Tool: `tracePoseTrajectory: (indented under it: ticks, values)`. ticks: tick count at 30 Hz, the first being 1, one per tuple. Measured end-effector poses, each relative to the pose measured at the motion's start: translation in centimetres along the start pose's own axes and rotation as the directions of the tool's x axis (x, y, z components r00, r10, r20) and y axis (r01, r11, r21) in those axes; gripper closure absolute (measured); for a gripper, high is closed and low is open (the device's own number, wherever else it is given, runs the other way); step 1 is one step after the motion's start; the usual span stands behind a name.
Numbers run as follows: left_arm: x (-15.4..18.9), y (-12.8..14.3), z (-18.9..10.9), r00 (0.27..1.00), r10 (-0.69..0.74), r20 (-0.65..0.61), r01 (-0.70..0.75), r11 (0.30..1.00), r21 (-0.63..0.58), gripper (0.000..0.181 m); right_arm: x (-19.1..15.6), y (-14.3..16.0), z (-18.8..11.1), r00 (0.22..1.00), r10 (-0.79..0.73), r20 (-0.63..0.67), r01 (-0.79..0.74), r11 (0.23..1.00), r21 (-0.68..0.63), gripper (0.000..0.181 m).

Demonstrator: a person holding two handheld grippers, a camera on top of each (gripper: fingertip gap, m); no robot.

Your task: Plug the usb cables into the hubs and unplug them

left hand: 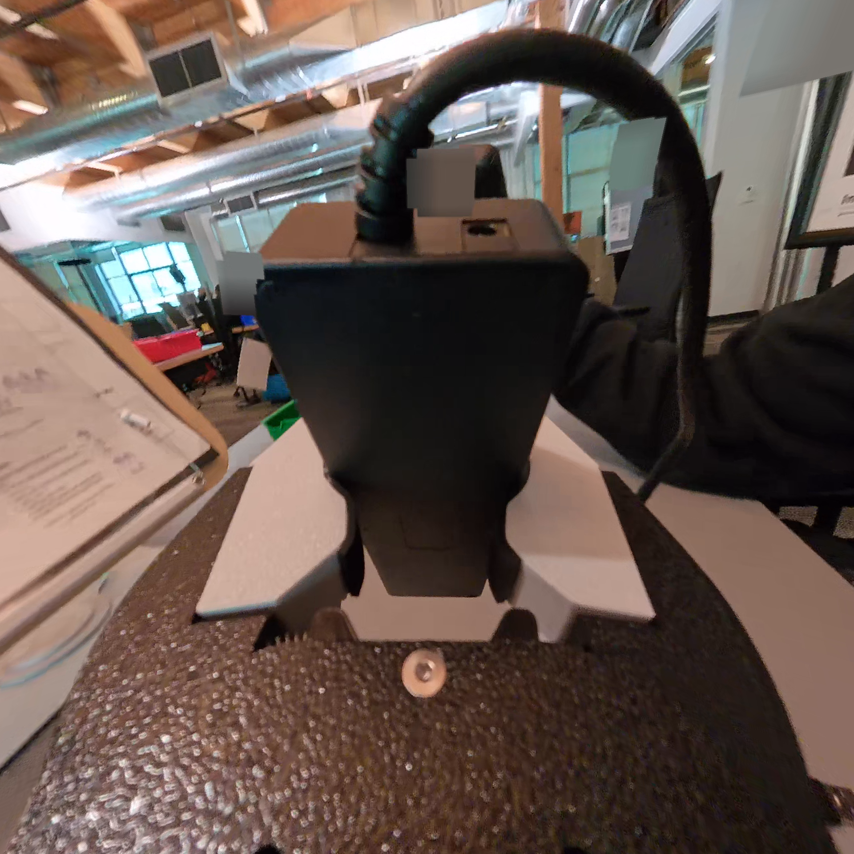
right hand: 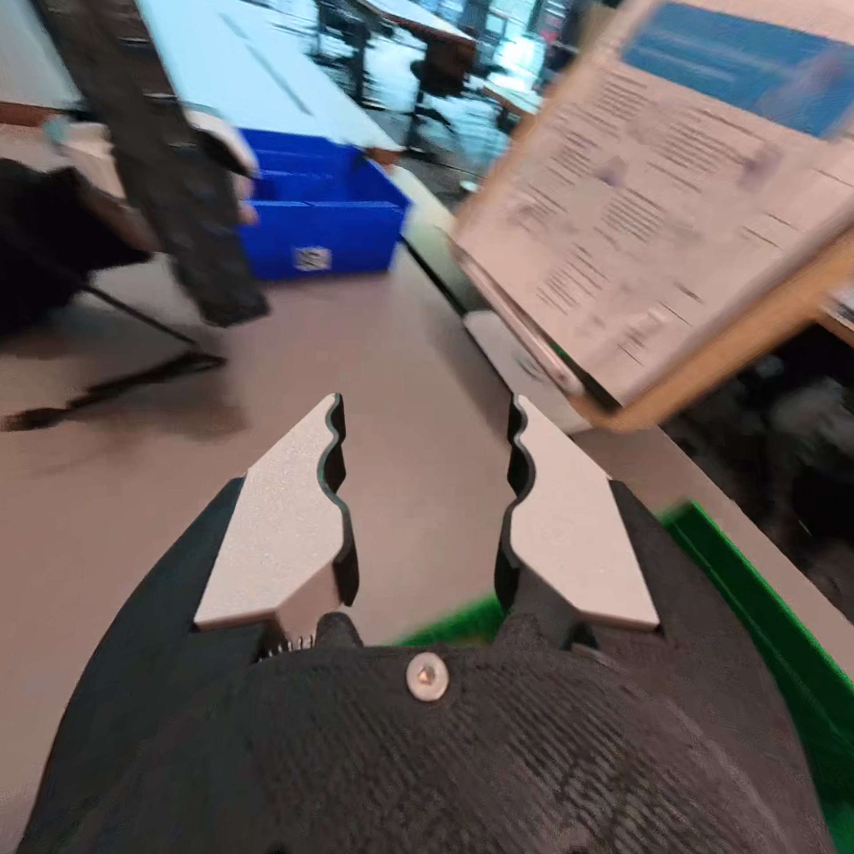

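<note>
The black hub (left hand: 423, 369) sits clamped in my left gripper (left hand: 423, 531), raised well off the tabletop and tipped so its far end points up toward the ceiling pipes. My left fingers (left hand: 277, 531) press on its narrow near end from both sides, closed as far as the casing allows. A thick black cable (left hand: 554, 60) is plugged into the far face of the hub; it arches up, bends to the right and drops down behind a dark sleeve (left hand: 739, 393). Just right of that plug an empty round socket (left hand: 485, 229) shows on the same face.

My right gripper (right hand: 425, 406) holds nothing. Its fingers (right hand: 286, 517) stand wide apart over the bare grey tabletop (right hand: 393, 346), and that view is smeared with motion. Farther off on the left stands a blue bin (right hand: 323, 222), a green bin (right hand: 739, 600) lies near on the right, and a tilted board with printed sheets (right hand: 670, 208) leans in on the right.

What worries me is the grip: I only have the tapered end, so a pull on the cable could lever the hub out of my left fingers or twist it sideways. The cable is stiff and sharply bent at the plug, so tugging at an angle could strain the socket rather than free it. My right fingers, arriving fast, could also close on the cable's bend instead of the plug body.
</note>
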State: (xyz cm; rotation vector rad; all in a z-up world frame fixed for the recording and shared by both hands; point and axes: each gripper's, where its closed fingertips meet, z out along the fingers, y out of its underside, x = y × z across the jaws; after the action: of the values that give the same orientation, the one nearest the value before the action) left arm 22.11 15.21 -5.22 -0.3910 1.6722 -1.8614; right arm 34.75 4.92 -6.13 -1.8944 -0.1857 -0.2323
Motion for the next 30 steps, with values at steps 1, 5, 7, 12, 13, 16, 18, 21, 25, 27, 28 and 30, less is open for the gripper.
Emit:
tracePoseTrajectory:
  ticks: [1, 5, 7, 12, 13, 16, 18, 21, 25, 27, 28, 30]
  values:
    - [0.2, -0.7, 0.5, 1.0, 0.002, -0.021, -0.002, 1.0, 0.011, 0.119, -2.2, -1.3, 2.0, 0.996, -0.037, 0.075, 0.036, 0.999, 0.017, 0.108]
    - [0.6, -2.8, 2.3, 0.996, 0.014, -0.091, -0.012, 1.0, 0.029, 0.118, -9.4, -4.3, 8.8, 0.951, -0.144, 0.273, 0.122, 0.988, 0.094, 0.099]
    - [0.5, -3.1, 2.9, 0.994, 0.034, -0.102, -0.033, 0.999, 0.008, 0.118, -11.2, -4.9, 10.4, 0.938, -0.152, 0.312, 0.117, 0.985, 0.128, 0.096]
    - [0.2, -1.9, 4.8, 0.991, 0.021, -0.134, -0.036, 0.993, -0.114, 0.118, -12.6, -5.5, 11.5, 0.931, -0.185, 0.315, 0.13, 0.974, 0.187, 0.118]
    - [0.2, -1.7, 5.0, 0.99, 0.021, -0.136, -0.039, 0.991, -0.13, 0.118, -12.4, -5.6, 11.7, 0.936, -0.195, 0.293, 0.141, 0.97, 0.196, 0.128]
    - [-0.2, -0.9, 5.1, 0.994, 0.032, -0.103, -0.051, 0.981, -0.189, 0.118, -12.5, -5.2, 12.5, 0.934, -0.158, 0.319, 0.105, 0.979, 0.177, 0.128]
    - [-0.8, -0.2, 5.0, 0.997, 0.056, -0.054, -0.068, 0.965, -0.254, 0.119, -12.0, -5.0, 12.9, 0.94, -0.179, 0.291, 0.124, 0.973, 0.197, 0.128]
    - [-2.3, -0.2, 4.9, 0.996, 0.053, 0.072, -0.028, 0.949, -0.315, 0.101, -10.3, -5.3, 13.0, 0.962, -0.208, 0.175, 0.17, 0.963, 0.209, 0.129]
    - [-3.9, 0.4, 3.1, 0.972, 0.129, 0.197, -0.023, 0.885, -0.466, 0.086, -5.2, -6.6, 11.3, 0.949, -0.27, -0.161, 0.297, 0.937, 0.182, 0.129]
    - [-4.4, 1.1, 1.2, 0.961, 0.147, 0.233, 0.008, 0.831, -0.557, 0.088, -1.5, -7.2, 8.8, 0.851, -0.349, -0.392, 0.41, 0.909, 0.081, 0.129]
    - [-5.0, 1.3, 0.0, 0.952, 0.145, 0.27, 0.044, 0.808, -0.587, 0.089, 0.2, -7.3, 7.2, 0.764, -0.413, -0.496, 0.469, 0.883, -0.011, 0.129]
    - [-6.6, 0.6, -2.3, 0.914, 0.109, 0.392, 0.147, 0.809, -0.569, 0.093, 2.9, -7.7, 4.1, 0.579, -0.514, -0.634, 0.531, 0.827, -0.186, 0.129]
